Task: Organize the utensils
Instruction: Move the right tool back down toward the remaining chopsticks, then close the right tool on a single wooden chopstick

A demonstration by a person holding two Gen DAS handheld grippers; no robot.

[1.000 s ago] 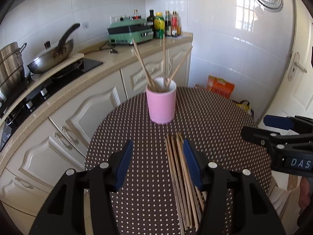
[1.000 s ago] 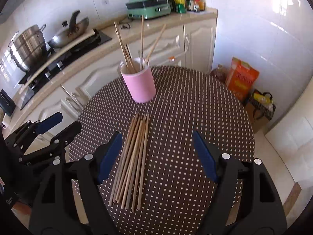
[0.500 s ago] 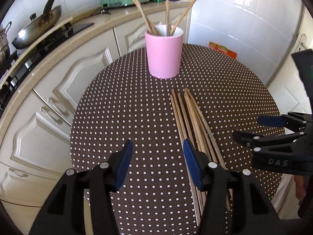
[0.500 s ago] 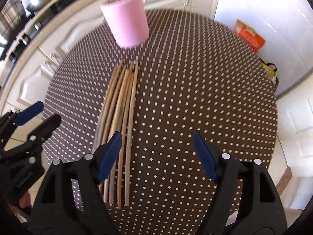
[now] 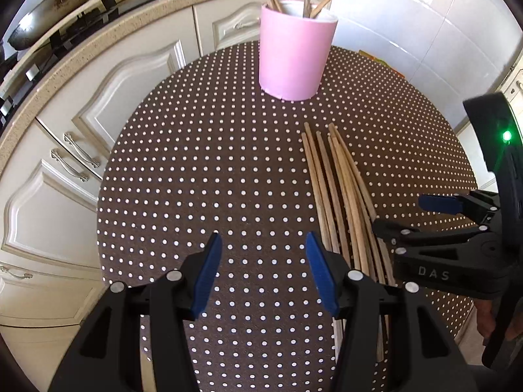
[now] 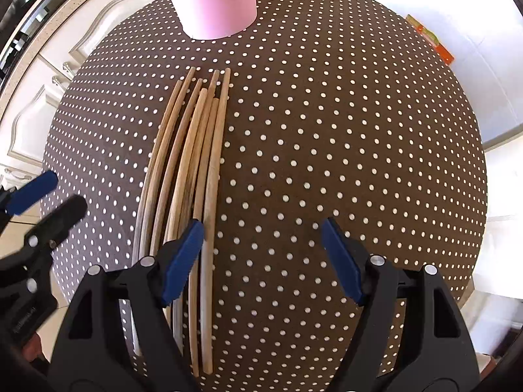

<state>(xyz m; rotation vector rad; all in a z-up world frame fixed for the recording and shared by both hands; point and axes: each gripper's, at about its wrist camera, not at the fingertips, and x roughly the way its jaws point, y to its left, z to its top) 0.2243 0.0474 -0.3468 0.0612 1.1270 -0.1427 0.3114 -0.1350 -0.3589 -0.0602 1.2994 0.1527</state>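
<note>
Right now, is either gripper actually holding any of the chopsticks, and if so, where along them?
No. Both the left gripper and right gripper are open and empty; the loose chopsticks lie on the table.

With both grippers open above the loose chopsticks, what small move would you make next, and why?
Probably shift the right gripper sideways over the chopsticks lying flat on the dotted table: its jaws stand open and empty, straddling bare cloth beside the bundle, whose ends point toward the pink cup.

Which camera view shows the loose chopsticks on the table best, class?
The right wrist view: the loose chopsticks lie near centre, visible almost end to end. In the left wrist view the same bundle sits off to one side, its near ends hidden behind the claws.
</note>
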